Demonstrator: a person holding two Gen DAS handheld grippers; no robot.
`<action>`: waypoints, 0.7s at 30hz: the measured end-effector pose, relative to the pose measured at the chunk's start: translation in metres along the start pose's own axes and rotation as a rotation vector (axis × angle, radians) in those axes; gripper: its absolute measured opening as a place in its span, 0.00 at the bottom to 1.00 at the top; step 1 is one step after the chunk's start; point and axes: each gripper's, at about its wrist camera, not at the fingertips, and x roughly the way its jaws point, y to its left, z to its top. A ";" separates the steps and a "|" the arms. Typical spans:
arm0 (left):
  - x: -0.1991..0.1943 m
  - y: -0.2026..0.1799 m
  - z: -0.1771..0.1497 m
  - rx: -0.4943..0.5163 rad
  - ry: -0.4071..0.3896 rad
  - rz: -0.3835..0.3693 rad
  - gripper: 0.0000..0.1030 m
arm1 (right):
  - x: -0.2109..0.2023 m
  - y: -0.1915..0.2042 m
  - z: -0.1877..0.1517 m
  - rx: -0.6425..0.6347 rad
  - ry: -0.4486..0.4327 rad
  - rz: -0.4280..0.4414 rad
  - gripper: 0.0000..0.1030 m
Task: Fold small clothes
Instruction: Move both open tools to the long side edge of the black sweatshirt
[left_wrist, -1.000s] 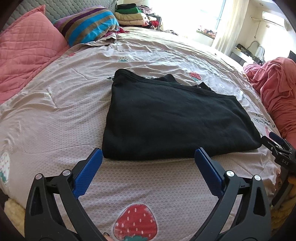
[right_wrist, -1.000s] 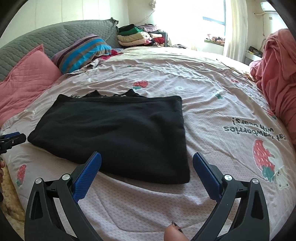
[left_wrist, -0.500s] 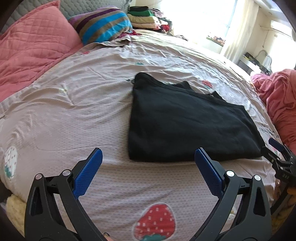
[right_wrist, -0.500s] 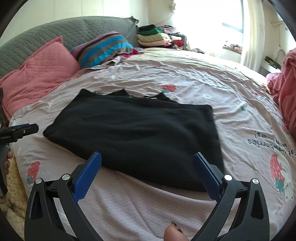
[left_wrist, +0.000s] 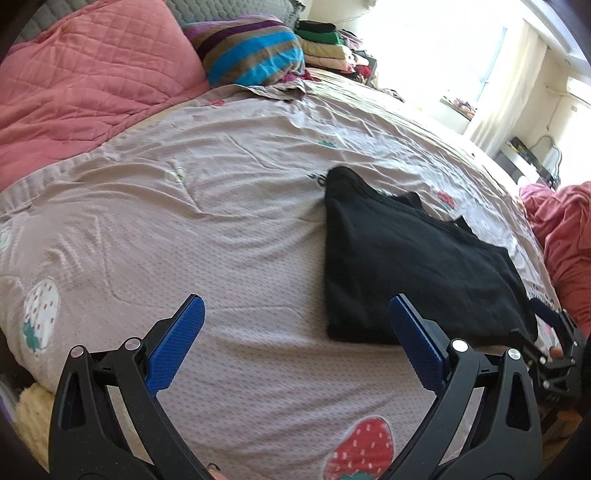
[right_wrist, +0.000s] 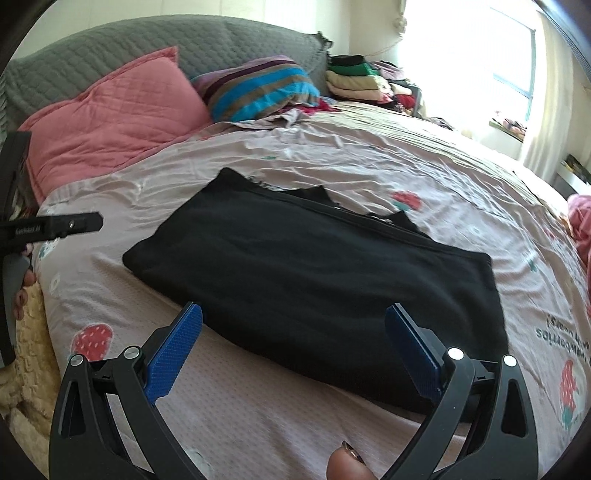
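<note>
A black garment lies folded into a flat rectangle on the pinkish strawberry-print bedsheet; it also shows at the right of the left wrist view. My right gripper is open and empty, hovering just above the garment's near edge. My left gripper is open and empty, over bare sheet left of the garment's near left corner. The right gripper's tip shows at the right edge of the left wrist view. The left gripper shows at the left edge of the right wrist view.
A pink quilted pillow and a striped pillow lie against the grey headboard. A stack of folded clothes sits at the far corner. A pink blanket heap lies on the right. A cream fuzzy blanket hangs at the near left.
Both grippers have swung to the left, so the garment has slid rightward in both views. Both stay open and the garment lies unmoved.
</note>
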 end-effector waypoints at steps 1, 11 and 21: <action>0.000 0.003 0.001 -0.006 -0.001 0.000 0.91 | 0.002 0.003 0.002 -0.007 0.002 0.004 0.96; 0.013 0.024 0.012 -0.049 0.014 0.009 0.91 | 0.027 0.039 0.012 -0.089 0.025 0.037 0.96; 0.037 0.018 0.024 -0.034 0.042 0.008 0.91 | 0.059 0.081 0.013 -0.221 0.061 0.028 0.96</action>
